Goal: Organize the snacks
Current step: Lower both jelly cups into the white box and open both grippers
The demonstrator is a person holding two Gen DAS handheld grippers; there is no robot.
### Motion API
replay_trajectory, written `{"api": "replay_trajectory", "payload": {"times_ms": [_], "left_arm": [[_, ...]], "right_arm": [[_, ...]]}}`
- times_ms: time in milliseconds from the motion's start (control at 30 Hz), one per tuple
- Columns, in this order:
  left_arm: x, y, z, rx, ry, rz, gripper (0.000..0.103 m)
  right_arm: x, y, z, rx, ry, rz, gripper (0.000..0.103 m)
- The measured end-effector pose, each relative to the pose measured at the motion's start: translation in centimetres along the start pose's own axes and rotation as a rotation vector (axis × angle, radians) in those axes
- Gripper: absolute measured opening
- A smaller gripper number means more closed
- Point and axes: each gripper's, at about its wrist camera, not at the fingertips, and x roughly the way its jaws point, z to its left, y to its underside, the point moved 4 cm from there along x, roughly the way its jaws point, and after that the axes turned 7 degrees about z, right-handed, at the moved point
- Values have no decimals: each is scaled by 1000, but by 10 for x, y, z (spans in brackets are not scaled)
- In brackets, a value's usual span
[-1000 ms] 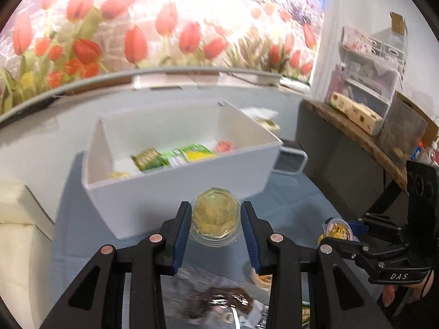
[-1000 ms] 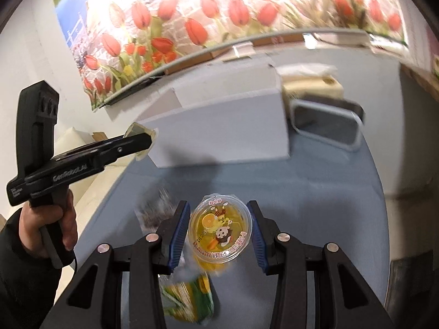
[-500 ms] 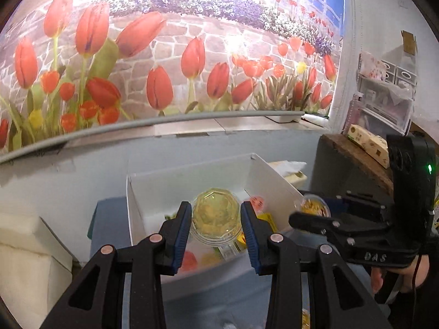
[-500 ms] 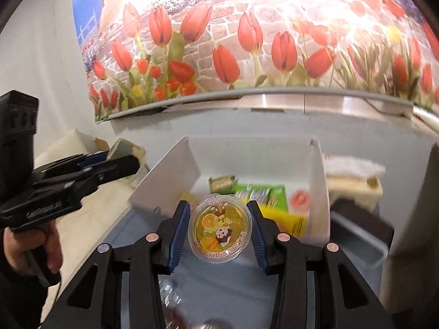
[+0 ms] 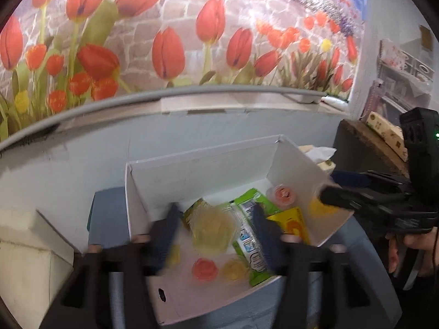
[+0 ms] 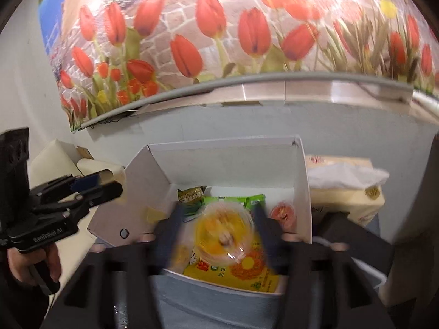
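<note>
From my remote view, the box [image 5: 197,172] reads as matt white card, smooth inside. The pale cup [image 5: 212,230] and orange cup [image 6: 223,237] look like clear glossy plastic, both blurred. The green packet [image 5: 248,235] and yellow packet [image 6: 247,274] show shiny printed film. My left gripper [image 5: 214,235] and right gripper [image 6: 219,235] appear as matt black plastic with blue pads. The table [image 6: 208,304] carries a dull blue-grey cover, material unclear. The shelf [image 5: 367,142] looks like rough wood.

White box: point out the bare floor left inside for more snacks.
Bare strip of white box floor along the back wall, behind the green packets, left of the far red cup. Middle and front are crowded with packets and cups.
</note>
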Motion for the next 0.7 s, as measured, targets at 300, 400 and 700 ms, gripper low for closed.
{"api": "replay_trajectory", "payload": {"times_ms": [300, 400, 700], "left_arm": [[-1, 2, 0, -1, -26, -3, 103], [-6, 4, -4, 4, -28, -1, 103], [-43, 32, -14, -30, -4, -1, 103]], "right_arm": [[-7, 4, 9, -49, 20, -22, 103], [-10, 7, 14, -60, 30, -25, 103], [-44, 46, 35, -76, 23, -43, 103]]}}
